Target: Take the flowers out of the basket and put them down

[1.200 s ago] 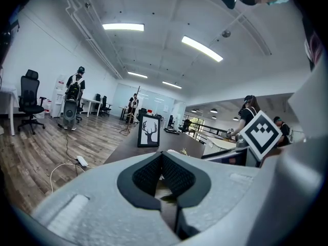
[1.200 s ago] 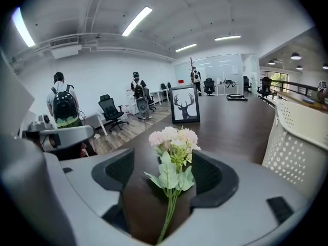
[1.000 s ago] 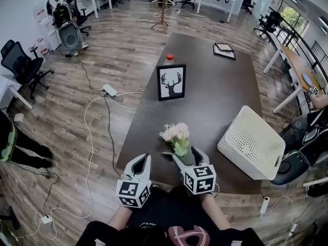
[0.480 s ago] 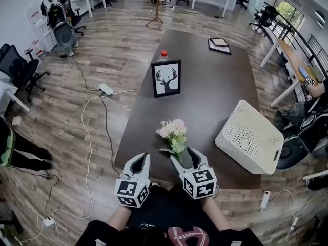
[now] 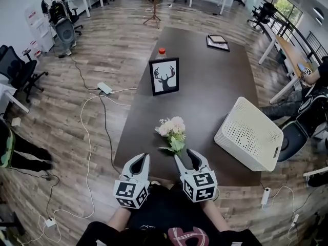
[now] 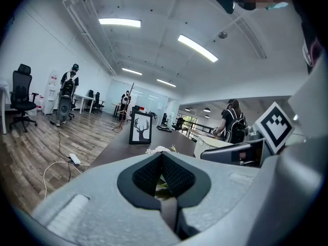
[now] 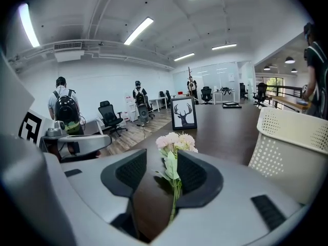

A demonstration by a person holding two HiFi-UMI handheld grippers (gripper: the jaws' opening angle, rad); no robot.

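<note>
A small bunch of pale pink and white flowers [image 5: 172, 128] with green leaves lies on the dark table [image 5: 205, 86], left of the white perforated basket [image 5: 251, 137]. My right gripper [image 5: 187, 155] sits just behind the bunch at the near edge. Its jaws have just been closing but still stand apart. In the right gripper view the thin stem [image 7: 174, 188] runs between the pads beside the right one, unpinched, with the blooms [image 7: 177, 141] ahead of the fingertips. My left gripper [image 5: 138, 158] hovers beside it, pads meeting at the tips, holding nothing.
A framed deer picture [image 5: 164, 77] stands mid-table with a red-capped bottle [image 5: 162, 50] behind it and a black tablet [image 5: 218, 41] at the far end. Cables and a power strip [image 5: 105, 88] lie on the wood floor at left. Office chairs and people stand further off.
The right gripper has drawn back toward the near table edge and its jaws have narrowed. The flowers stay on the table, now mostly ahead of the fingertips. The left gripper has not moved.
</note>
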